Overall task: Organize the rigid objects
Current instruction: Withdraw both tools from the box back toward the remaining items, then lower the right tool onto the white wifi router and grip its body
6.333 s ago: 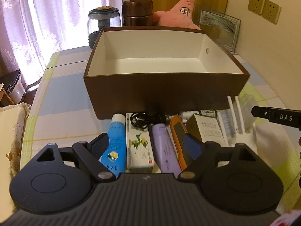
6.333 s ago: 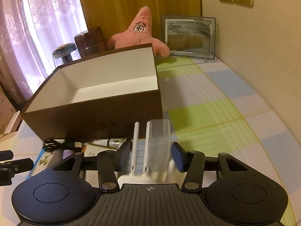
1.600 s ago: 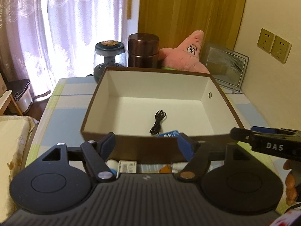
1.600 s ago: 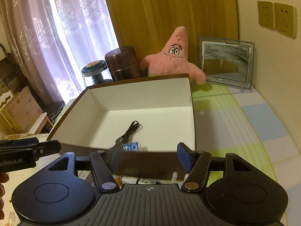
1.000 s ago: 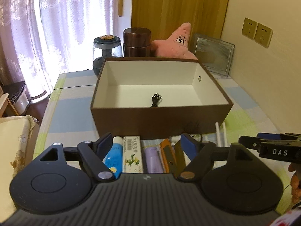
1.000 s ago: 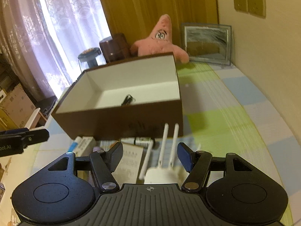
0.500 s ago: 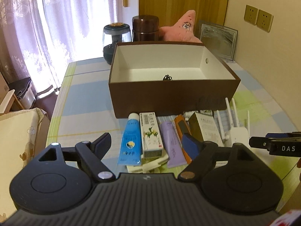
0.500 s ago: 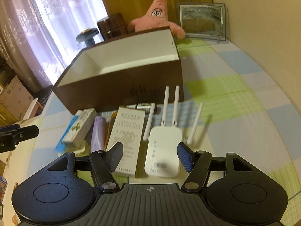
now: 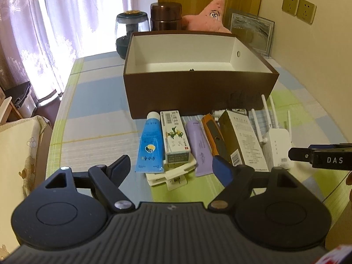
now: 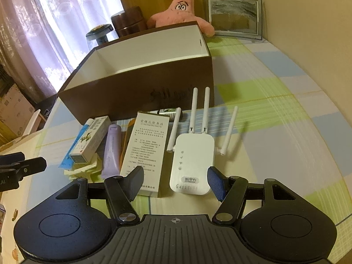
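Barely started, by my read. Brown box (image 9: pixel 198 92) sits open at the back of the worktop (image 9: pixel 94 127); only a sliver of something small and dark (image 9: pixel 191 70) peeks over its front wall in the left wrist view, can't tell what. The rest of the floor is hidden from both cameras, so I can't rule out more inside. Everything else is out, lined up in front of the box: blue tube (image 9: pixel 149 145), green-print carton (image 9: pixel 175 139) just beside it, both lying on a white clip (image 9: pixel 173 176); then purple tube (image 9: pixel 200 145), orange tool (image 9: pixel 212 135), tall text-printed carton (image 9: pixel 242 140), and at the right end the white wifi extender (image 10: pixel 192 160) with its antennas pointing at the box. A small item (image 10: pixel 168 111) sits behind the tall carton against the box wall, too small to identify. Left gripper (image 9: pixel 170 166) is released, jaws wide, hovering over the near end of the blue tube, clip and purple tube, touching none. Right gripper (image 10: pixel 176 182) is also released, jaws straddling the extender's near end with a gap on each side, pads not on it. So likely next: right closes on the extender, left takes one from its end of the row. Roughly seven or eight items left to box.
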### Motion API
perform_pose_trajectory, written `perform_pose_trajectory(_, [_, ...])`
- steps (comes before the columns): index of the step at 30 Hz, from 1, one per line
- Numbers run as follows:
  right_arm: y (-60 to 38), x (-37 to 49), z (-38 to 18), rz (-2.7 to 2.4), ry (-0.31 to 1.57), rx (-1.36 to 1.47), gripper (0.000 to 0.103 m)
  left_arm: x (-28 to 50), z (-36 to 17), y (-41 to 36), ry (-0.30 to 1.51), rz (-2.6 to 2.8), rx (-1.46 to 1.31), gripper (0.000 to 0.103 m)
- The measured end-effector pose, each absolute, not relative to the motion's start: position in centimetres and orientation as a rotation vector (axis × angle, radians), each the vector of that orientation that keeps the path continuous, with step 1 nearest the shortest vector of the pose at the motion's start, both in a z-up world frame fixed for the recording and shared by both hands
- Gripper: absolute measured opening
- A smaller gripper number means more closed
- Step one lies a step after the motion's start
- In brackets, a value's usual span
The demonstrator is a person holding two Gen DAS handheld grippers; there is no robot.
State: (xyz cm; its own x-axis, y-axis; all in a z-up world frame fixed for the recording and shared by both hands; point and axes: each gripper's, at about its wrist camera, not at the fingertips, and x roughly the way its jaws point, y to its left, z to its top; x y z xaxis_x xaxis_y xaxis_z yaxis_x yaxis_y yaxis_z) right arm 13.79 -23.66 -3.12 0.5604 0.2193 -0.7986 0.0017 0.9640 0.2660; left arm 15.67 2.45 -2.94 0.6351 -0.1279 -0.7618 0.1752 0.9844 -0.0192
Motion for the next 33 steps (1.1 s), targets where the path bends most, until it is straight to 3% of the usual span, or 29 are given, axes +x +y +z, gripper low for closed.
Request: perform_pose_trajectory(33, [-23.9,17.2,-7.8,0.069,1.064,0.229,0.061,18.1,-5.9,2.0,0.926,-0.166,0.061,0.076])
